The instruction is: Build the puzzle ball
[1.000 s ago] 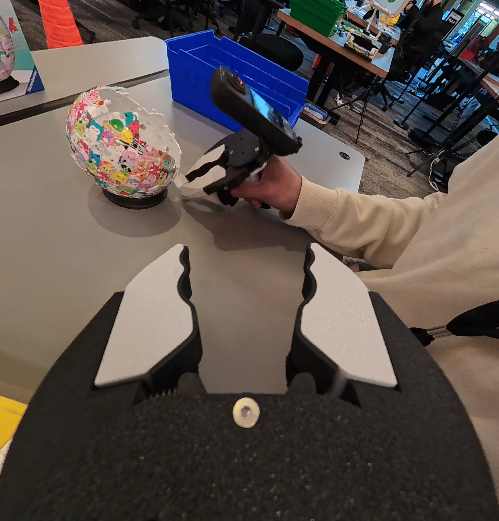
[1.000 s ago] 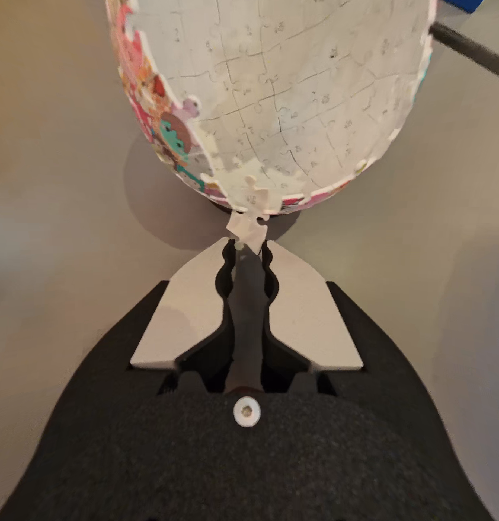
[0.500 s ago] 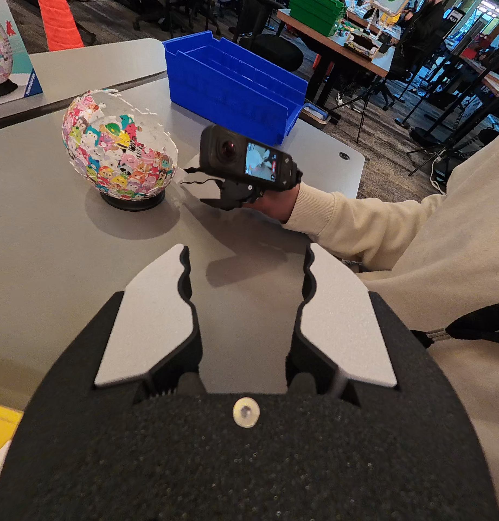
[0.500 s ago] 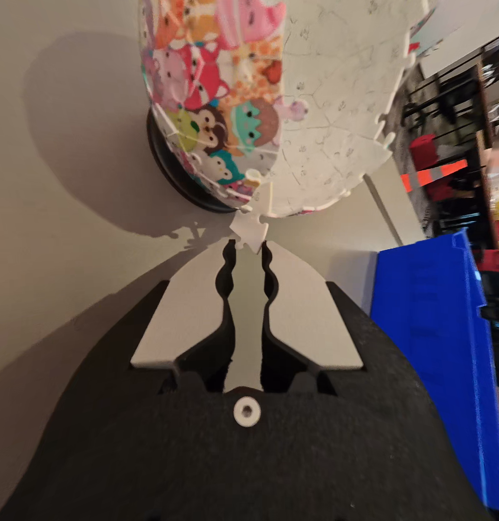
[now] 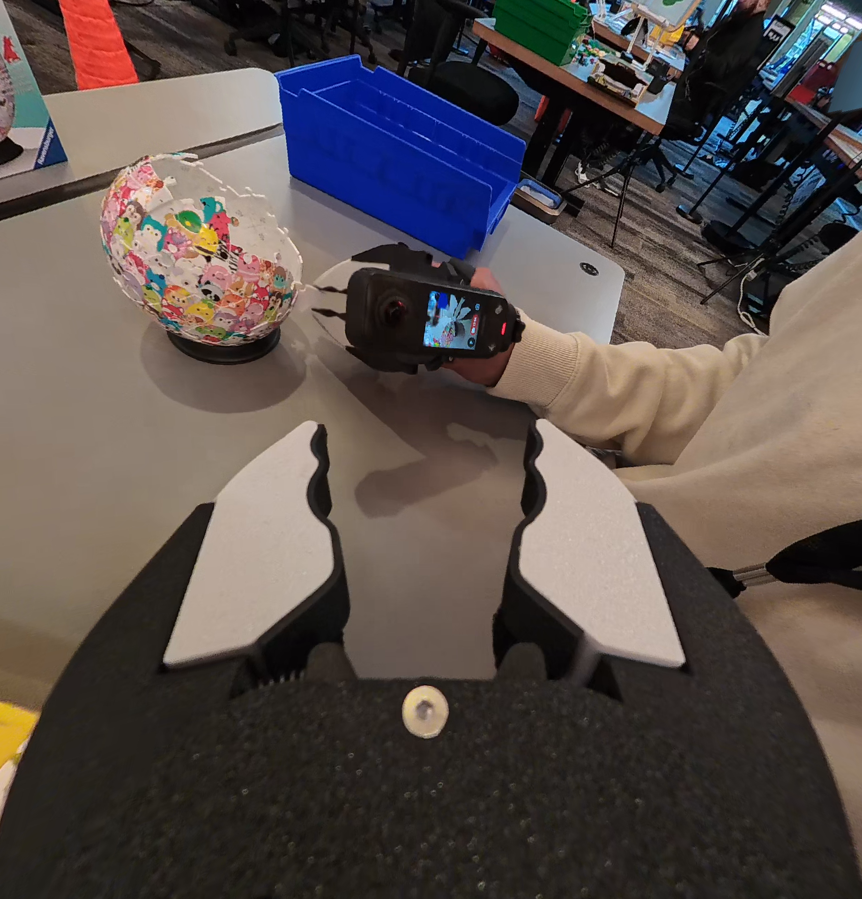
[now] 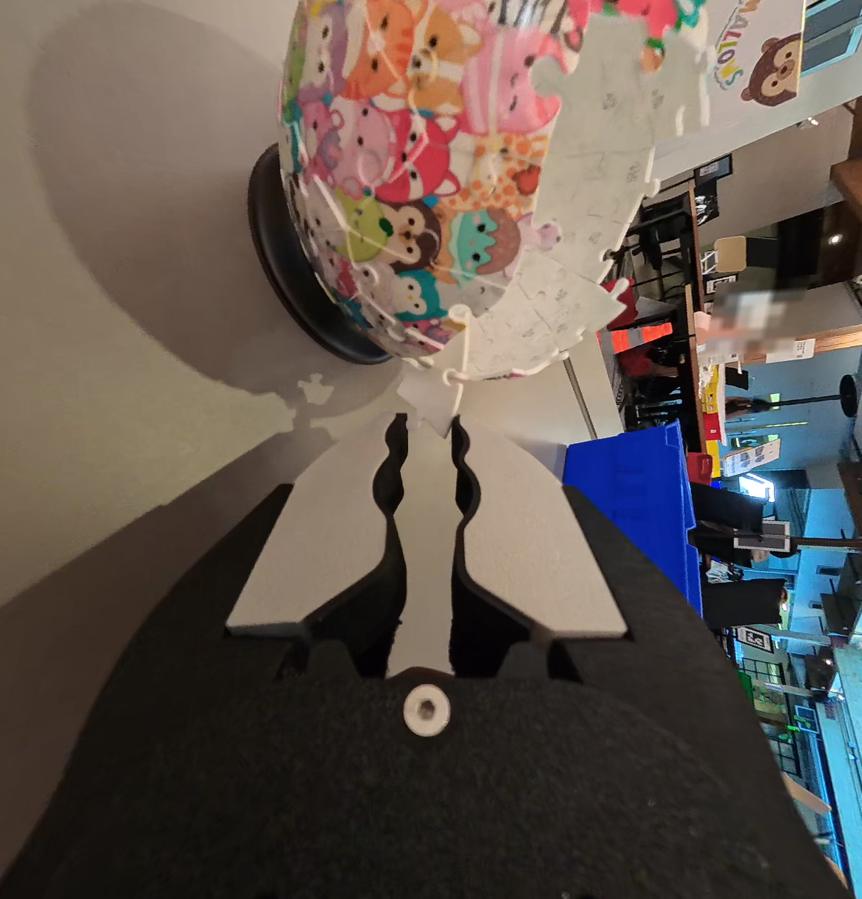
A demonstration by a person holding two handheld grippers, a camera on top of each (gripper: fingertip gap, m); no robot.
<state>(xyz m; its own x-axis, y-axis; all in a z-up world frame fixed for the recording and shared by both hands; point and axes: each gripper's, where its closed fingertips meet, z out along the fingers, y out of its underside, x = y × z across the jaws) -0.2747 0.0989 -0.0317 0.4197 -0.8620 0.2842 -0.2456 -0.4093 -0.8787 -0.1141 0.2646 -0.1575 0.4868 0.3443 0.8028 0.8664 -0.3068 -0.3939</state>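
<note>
Right gripper [image 6: 428,424], rolled on its side, its two white fingers [image 6: 526,535] drawn nearly together and pinching a single white-backed puzzle piece [image 6: 431,399] by its near edge. The piece's far edge touches the jagged open rim of the puzzle ball [image 6: 419,194], low on the shell just above the black stand [image 6: 283,277]; whether its tabs have entered the matching notch cannot be told. The ball is a partly built shell, printed with coloured cartoon animals outside and plain white inside, resting on its stand on the grey table [image 5: 78,438]. Left gripper [image 5: 424,467], fingers spread wide with nothing between them, hangs over bare tabletop well apart from the ball [image 5: 200,258]; in its view the right gripper [image 5: 322,301] appears beside the ball's right flank, held by a hand [image 5: 482,360] in a cream sleeve. Behind stand a blue bin [image 5: 395,160] and, at far left, the puzzle's box [image 5: 15,97]

Step in hand, as judged: seating one piece into the rim. The next move calls for aligning tab to notch, then a light push along the shell's curve; the free gripper could steady the ball, since it sits loosely on its stand and may roll or shed neighbouring pieces under pressure
</note>
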